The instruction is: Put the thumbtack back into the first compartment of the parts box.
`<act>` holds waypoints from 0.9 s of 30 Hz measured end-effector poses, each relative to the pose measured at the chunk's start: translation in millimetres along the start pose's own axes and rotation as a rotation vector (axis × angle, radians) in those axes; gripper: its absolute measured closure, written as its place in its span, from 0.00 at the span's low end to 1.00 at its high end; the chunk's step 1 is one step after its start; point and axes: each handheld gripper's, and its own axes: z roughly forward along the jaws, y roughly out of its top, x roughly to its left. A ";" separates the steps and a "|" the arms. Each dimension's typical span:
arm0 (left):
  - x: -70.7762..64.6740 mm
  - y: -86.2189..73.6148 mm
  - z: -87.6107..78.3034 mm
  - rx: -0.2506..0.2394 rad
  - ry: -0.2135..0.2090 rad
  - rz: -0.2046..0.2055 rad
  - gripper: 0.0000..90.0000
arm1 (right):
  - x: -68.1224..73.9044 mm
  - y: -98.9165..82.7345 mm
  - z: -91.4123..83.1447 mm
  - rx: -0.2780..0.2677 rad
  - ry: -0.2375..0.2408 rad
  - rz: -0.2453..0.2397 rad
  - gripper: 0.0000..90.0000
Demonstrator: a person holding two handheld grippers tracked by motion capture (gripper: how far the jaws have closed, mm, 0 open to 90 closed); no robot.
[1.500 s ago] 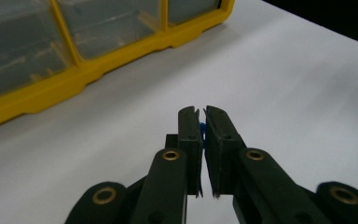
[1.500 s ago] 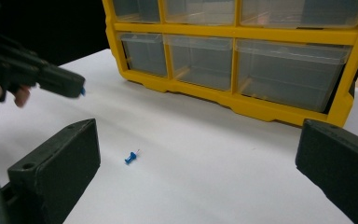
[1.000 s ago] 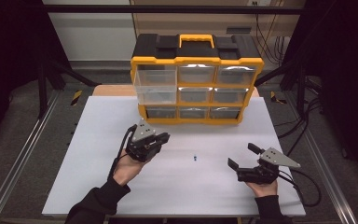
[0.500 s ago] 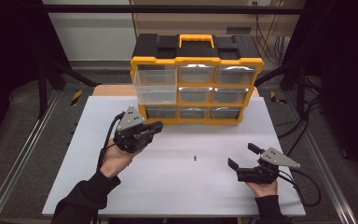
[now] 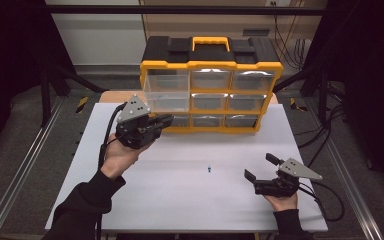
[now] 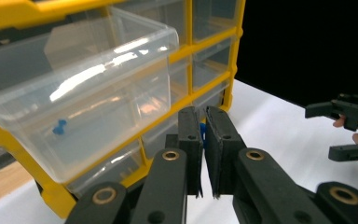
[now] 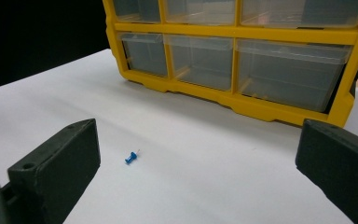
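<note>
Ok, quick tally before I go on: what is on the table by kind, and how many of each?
Blue push pins: 3 (drawer pin, table pin, held pin, a blue sliver between the left jaws)
Yellow drawer cabinet: 1
Grippers: 2 (left gripper, right gripper)
Total: 6
</note>
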 end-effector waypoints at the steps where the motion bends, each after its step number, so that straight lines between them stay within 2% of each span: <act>1: 1.0 2.4 -0.8 0.002 0.000 0.006 0.94 | 0.1 0.0 0.1 -0.001 0.000 0.002 0.01; 5: 5.6 11.6 -2.8 -0.014 0.008 0.003 0.94 | -0.8 -0.2 -0.1 -0.004 0.001 -0.009 0.01; 6: 7.6 14.6 -3.7 -0.019 0.011 0.003 0.94 | 1.6 0.7 0.0 -0.003 -0.004 0.025 0.01; 8: 9.9 18.5 -5.0 -0.022 0.015 -0.001 0.94 | -0.8 -0.2 -0.2 -0.003 0.001 -0.010 0.01; 10: 13.5 24.1 -7.1 -0.027 0.029 0.002 0.94 | -0.8 -0.1 0.0 -0.004 0.000 -0.010 0.01; 11: 15.1 26.4 -7.9 -0.031 0.034 0.002 0.94 | 0.7 0.4 0.3 -0.003 -0.002 0.014 0.01; 16: 22.6 36.1 -9.3 -0.038 0.054 -0.004 0.94 | 0.4 0.1 0.7 -0.005 -0.001 0.010 0.01; 19: 26.5 41.3 -7.3 -0.037 0.067 -0.001 0.94 | 0.4 0.1 0.7 -0.005 -0.001 0.010 0.01; 20: 28.1 43.3 -5.9 -0.038 0.071 -0.002 0.94 | 1.4 0.4 0.7 -0.006 0.007 0.024 0.01; 21: 29.1 44.1 -5.3 -0.037 0.072 0.001 0.94 | -0.9 -0.4 0.4 0.000 0.003 -0.011 0.01; 24: 34.9 49.4 -1.8 -0.045 0.095 0.012 0.94 | -1.6 -0.4 0.5 0.005 -0.004 -0.021 0.01; 27: 41.5 52.2 2.9 -0.040 0.111 0.007 0.94 | -0.3 0.1 0.5 -0.003 0.000 0.000 0.01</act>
